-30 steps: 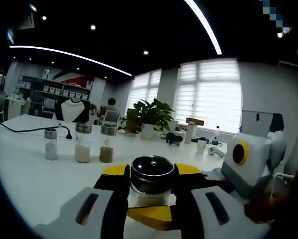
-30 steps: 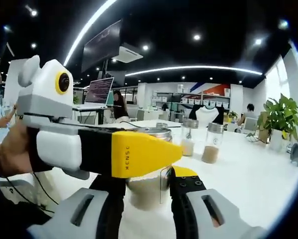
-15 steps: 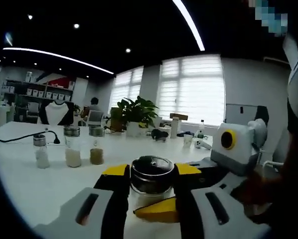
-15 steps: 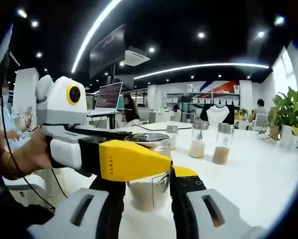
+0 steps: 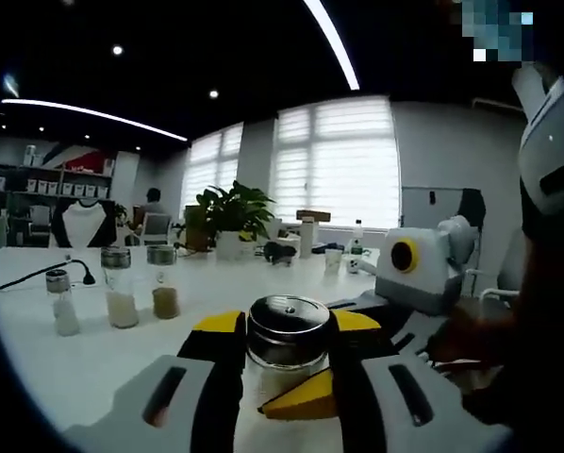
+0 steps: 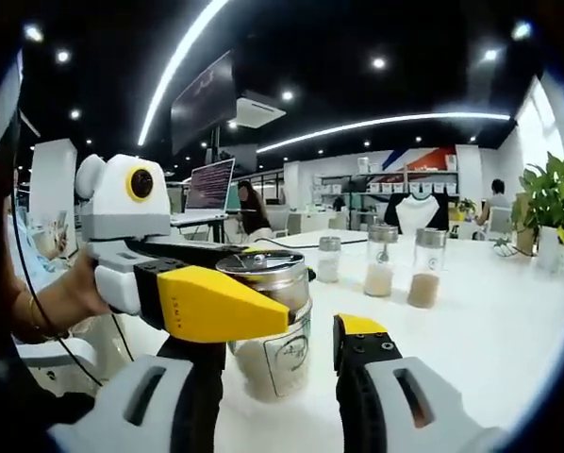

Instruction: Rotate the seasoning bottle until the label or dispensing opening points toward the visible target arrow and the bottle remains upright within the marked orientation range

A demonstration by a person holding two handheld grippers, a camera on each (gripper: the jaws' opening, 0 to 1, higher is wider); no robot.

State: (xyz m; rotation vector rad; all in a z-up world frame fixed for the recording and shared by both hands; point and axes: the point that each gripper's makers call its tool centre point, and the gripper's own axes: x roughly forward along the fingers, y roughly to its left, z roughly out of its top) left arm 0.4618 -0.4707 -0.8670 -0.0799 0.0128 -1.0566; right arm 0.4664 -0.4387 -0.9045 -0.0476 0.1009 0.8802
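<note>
The seasoning bottle [image 5: 287,344], a glass jar with a steel lid and pale powder inside, stands upright on the white table [image 5: 93,363]. My left gripper [image 5: 287,324] is shut on it just under the lid. In the right gripper view the same bottle [image 6: 274,332] shows a round printed label toward the camera. The left gripper's yellow finger [image 6: 211,304] crosses in front of the bottle there. My right gripper [image 6: 282,344] stands open around the bottle, with a gap between its right finger [image 6: 359,330] and the glass. One of its yellow fingertips [image 5: 301,398] shows low beside the bottle.
Three small spice bottles [image 5: 120,288] stand in a row farther back on the table [image 6: 489,330], also seen as bottles [image 6: 381,260] in the right gripper view. A black cable [image 5: 37,274], a potted plant [image 5: 227,212] and cups lie beyond. A hand [image 6: 70,297] holds the left gripper.
My right gripper's jaws have spread apart and let go of the bottle. The left gripper has kept its hold. Both cameras have swung a little, and the bottle's label now faces the right camera.
</note>
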